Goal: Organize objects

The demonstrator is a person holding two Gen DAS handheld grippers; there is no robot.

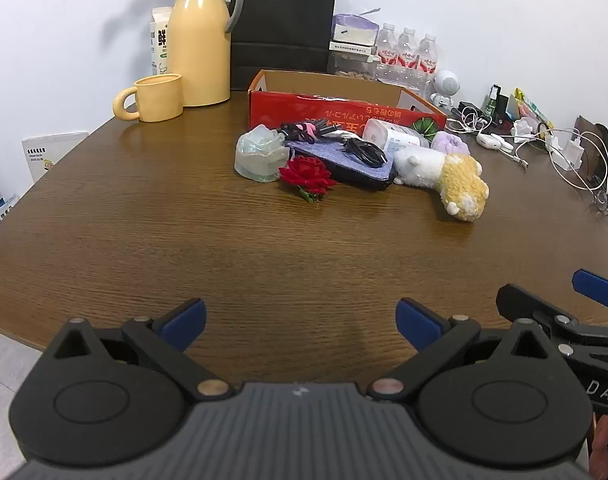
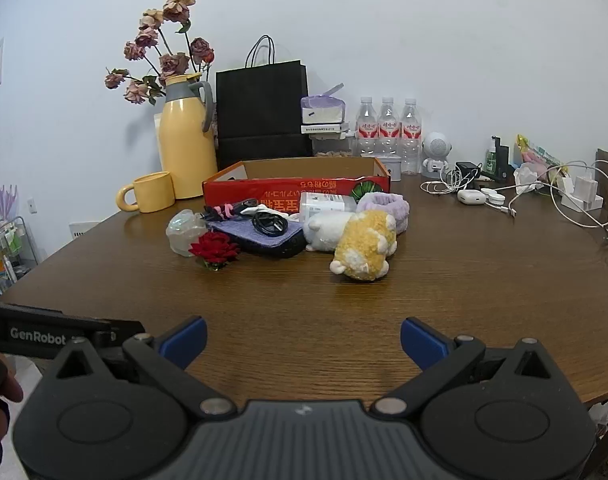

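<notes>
A pile of loose things lies mid-table in front of an open red cardboard box (image 1: 324, 110) (image 2: 295, 194): a red rose (image 1: 308, 176) (image 2: 215, 250), a clear glass rose ornament (image 1: 259, 154) (image 2: 185, 230), a purple cloth on a dark case (image 1: 336, 160) (image 2: 259, 236) with a black cable (image 1: 364, 151) (image 2: 268, 223), a white and yellow plush (image 1: 444, 174) (image 2: 360, 242), a white packet (image 1: 388, 136) (image 2: 324, 204) and a lilac scrunchie (image 2: 384, 204). My left gripper (image 1: 301, 322) and right gripper (image 2: 304, 340) both hover open over the near table edge, well short of the pile, nothing between their fingers.
A yellow mug (image 1: 155, 98) and yellow thermos (image 1: 201, 40) stand at the back left, a black paper bag (image 2: 261, 114) and water bottles (image 2: 388, 128) behind the box. Chargers and cables (image 2: 544, 196) clutter the right side. The right gripper's finger (image 1: 596, 288) shows at the left view's edge.
</notes>
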